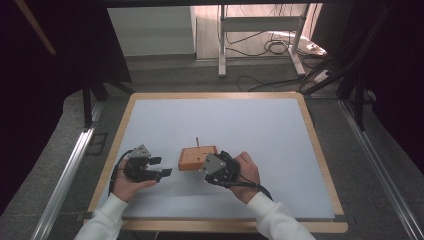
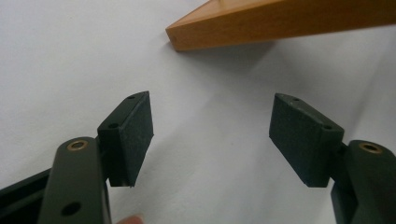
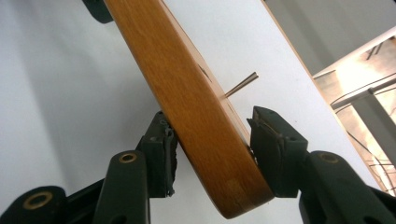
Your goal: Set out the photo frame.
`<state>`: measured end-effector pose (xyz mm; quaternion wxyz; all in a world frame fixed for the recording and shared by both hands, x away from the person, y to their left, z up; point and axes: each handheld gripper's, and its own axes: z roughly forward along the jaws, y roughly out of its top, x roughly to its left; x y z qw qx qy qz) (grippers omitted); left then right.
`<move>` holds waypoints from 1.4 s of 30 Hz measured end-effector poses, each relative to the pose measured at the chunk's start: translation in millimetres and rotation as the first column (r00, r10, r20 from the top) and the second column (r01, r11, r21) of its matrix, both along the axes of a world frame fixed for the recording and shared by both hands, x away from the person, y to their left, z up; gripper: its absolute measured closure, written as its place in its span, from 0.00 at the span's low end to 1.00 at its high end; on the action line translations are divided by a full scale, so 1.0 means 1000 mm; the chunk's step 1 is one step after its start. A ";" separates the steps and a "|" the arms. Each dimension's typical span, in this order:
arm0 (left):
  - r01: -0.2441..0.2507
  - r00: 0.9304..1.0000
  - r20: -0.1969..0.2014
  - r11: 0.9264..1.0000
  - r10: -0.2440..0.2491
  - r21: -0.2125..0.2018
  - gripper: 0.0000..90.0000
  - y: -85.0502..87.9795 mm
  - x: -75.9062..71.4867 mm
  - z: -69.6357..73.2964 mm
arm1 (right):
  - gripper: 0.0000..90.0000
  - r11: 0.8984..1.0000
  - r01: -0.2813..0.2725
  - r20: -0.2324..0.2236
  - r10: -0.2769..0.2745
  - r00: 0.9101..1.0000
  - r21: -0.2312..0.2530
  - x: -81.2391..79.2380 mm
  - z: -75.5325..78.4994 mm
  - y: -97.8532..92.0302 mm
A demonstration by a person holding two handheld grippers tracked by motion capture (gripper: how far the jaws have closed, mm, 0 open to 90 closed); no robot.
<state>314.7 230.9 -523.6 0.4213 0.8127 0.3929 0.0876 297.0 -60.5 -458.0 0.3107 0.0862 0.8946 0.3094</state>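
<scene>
Just below the centre of the high view, a flat rectangular block of orange-brown wood (image 1: 197,157) with a thin peg (image 1: 198,142) standing up from its top sits over the pale grey bench (image 1: 225,125), its right end clamped in the right gripper (image 1: 207,167). In the right gripper view, that gripper's two black pads (image 3: 273,144) press on the block's opposite faces near a rounded corner. The left gripper (image 1: 164,166), lower left of the block and apart from it, holds its jaws wide with only bare bench between them.
</scene>
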 end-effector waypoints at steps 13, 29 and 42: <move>0.011 1.000 -0.011 1.000 -0.010 0.004 0.33 -0.001 0.001 -0.003 | 0.66 0.998 -0.058 -0.037 0.056 0.998 -0.038 0.017 0.017 0.009; -0.002 1.000 -0.013 1.000 0.002 -0.001 0.33 0.000 0.001 -0.003 | 0.76 0.988 -0.150 -0.029 0.149 0.988 -0.041 0.024 0.034 0.014; 0.006 1.000 -0.012 1.000 -0.006 0.008 0.33 -0.001 0.002 -0.004 | 0.77 0.977 -0.210 -0.136 0.215 0.967 0.050 0.009 0.057 -0.007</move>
